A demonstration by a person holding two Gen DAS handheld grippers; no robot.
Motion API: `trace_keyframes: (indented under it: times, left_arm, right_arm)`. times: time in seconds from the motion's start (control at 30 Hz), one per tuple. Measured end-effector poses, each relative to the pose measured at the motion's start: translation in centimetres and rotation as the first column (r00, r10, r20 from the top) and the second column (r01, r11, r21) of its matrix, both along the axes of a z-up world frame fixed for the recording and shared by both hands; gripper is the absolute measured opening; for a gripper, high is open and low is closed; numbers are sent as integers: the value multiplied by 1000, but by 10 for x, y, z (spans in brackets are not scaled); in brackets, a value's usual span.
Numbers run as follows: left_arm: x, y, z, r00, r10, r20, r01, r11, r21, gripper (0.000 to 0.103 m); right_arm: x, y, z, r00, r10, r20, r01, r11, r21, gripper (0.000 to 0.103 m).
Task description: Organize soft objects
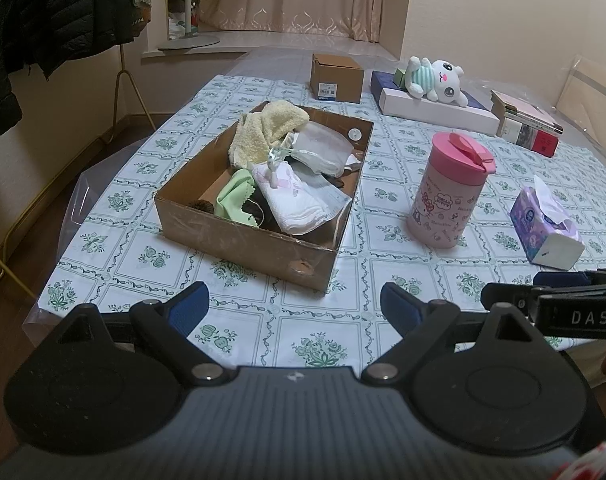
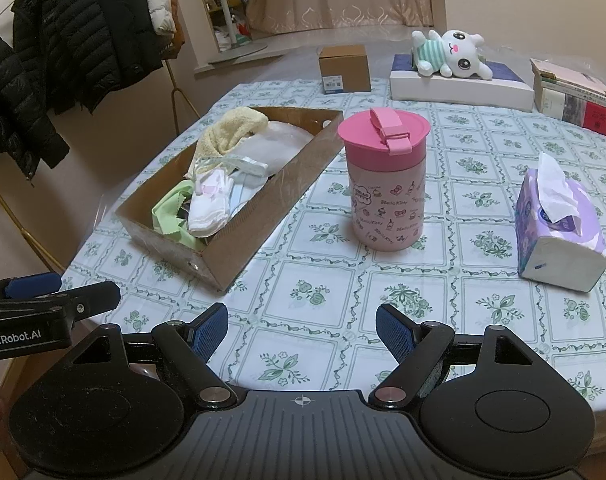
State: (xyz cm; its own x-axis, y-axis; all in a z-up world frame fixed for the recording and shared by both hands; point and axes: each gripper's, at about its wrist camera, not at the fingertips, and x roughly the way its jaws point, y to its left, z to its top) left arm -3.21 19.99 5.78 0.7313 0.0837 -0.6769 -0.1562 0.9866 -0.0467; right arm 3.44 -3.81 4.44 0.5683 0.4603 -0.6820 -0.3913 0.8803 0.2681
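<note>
An open cardboard box [image 1: 239,236] [image 2: 263,232] on the table holds soft things: a yellow towel [image 1: 263,128] [image 2: 231,128], a green cloth [image 1: 235,196] [image 2: 169,208], a white folded cloth [image 1: 299,200] [image 2: 211,204] and clear plastic bags [image 1: 323,148]. A white plush bunny [image 1: 435,76] [image 2: 455,54] lies on a flat white box at the back. A purple tissue pack [image 1: 545,224] [image 2: 559,224] sits at the right. My left gripper [image 1: 295,308] and right gripper [image 2: 301,330] hover open and empty over the near table edge.
A pink lidded Hello Kitty canister [image 1: 451,188] [image 2: 387,184] stands between box and tissues. A small brown carton [image 1: 337,78] [image 2: 345,68] and stacked books [image 1: 527,128] [image 2: 575,100] are at the back. Dark jackets [image 2: 75,40] hang on a rack at the left.
</note>
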Motion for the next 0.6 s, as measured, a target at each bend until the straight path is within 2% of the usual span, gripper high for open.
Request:
trace_keyframes:
  times: [0.6]
  left_arm:
    - [0, 0, 0, 1000, 0, -1, 0, 1000, 0, 92]
  right_arm:
    - [0, 0, -1, 1000, 0, -2, 0, 1000, 0, 81]
